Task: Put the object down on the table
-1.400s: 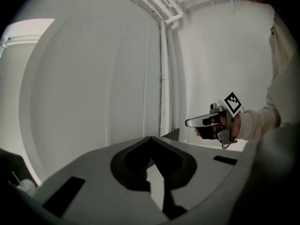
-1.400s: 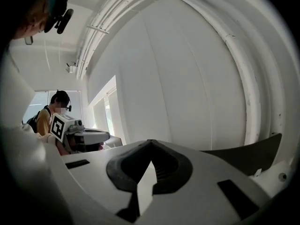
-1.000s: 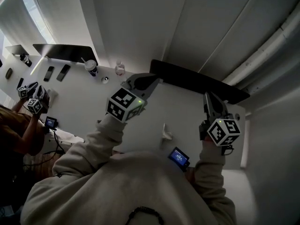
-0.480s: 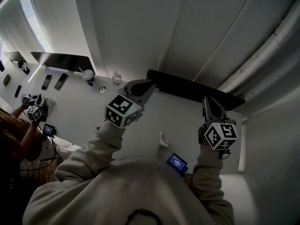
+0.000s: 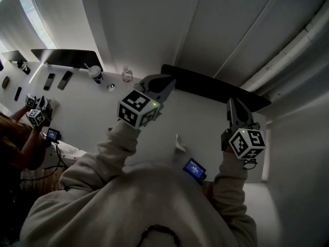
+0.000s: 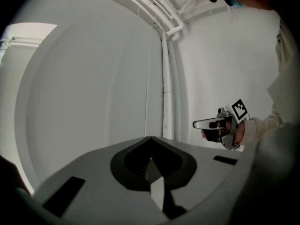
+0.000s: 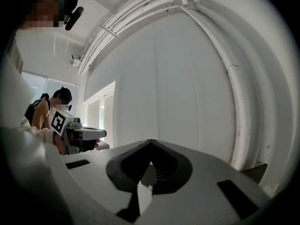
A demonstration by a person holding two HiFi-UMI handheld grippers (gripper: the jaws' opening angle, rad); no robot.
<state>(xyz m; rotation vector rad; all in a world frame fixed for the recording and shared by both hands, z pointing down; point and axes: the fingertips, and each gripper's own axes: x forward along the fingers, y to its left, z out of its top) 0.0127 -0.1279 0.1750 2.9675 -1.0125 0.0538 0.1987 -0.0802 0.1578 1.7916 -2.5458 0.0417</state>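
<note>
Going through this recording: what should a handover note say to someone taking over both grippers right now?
Left gripper: shut, nothing between its jaws, pointing at the wall.
Right gripper: shut, empty too, pointing the same way.
Things: no object is in either gripper. The white table lies under them, with a cup and a bottle at its far side.
Done: nothing is held; which item was the object can't be told.
Left: confirm that the object is on the table.

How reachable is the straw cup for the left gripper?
Probably yes: the left gripper, fingers shut and empty, hangs above the table; only a small bottle stands between it and the cup.
</note>
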